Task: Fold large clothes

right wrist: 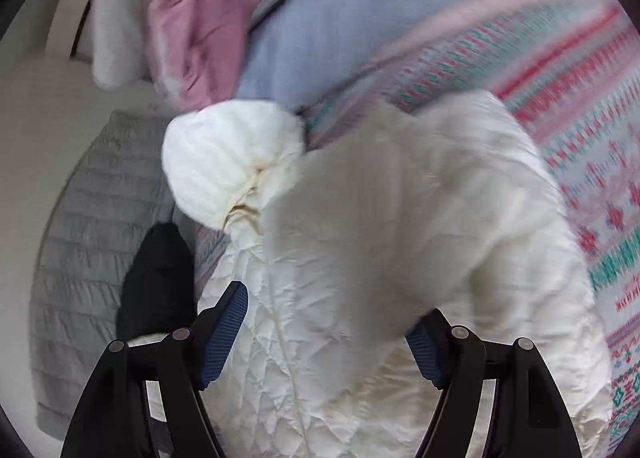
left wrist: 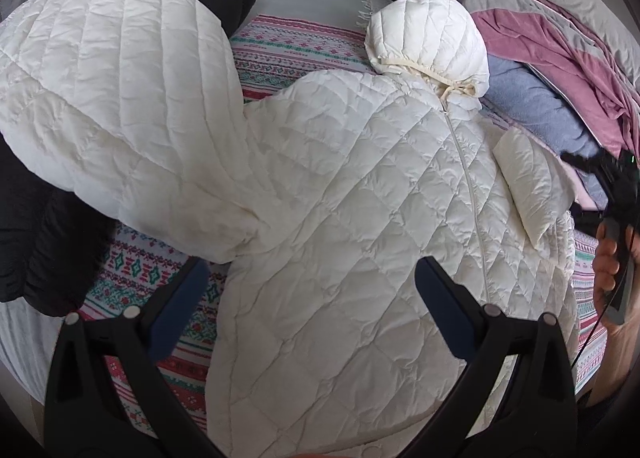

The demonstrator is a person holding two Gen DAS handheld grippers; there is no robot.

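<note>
Black plastic fingers of the left gripper (left wrist: 312,298), faced with dark blue ribbed pads, stand wide apart at the bottom of the left wrist view, with nothing between them. Just beyond lies a cream quilted puffer jacket (left wrist: 340,186), diamond-stitched, zipped shut and front up on a bed (left wrist: 132,282) covered in pink, teal and white patterned cloth. Its drawstring hood (left wrist: 428,38) sits at upper centre; one puffy sleeve (left wrist: 108,98) balloons across the upper left. A black quilted garment (left wrist: 36,254) lies at the left edge. Pink and blue bedding (left wrist: 556,70) is heaped at upper right.

In the blurred right wrist view, the right gripper (right wrist: 328,330) is also spread wide and empty above the jacket. No writing is readable.
</note>
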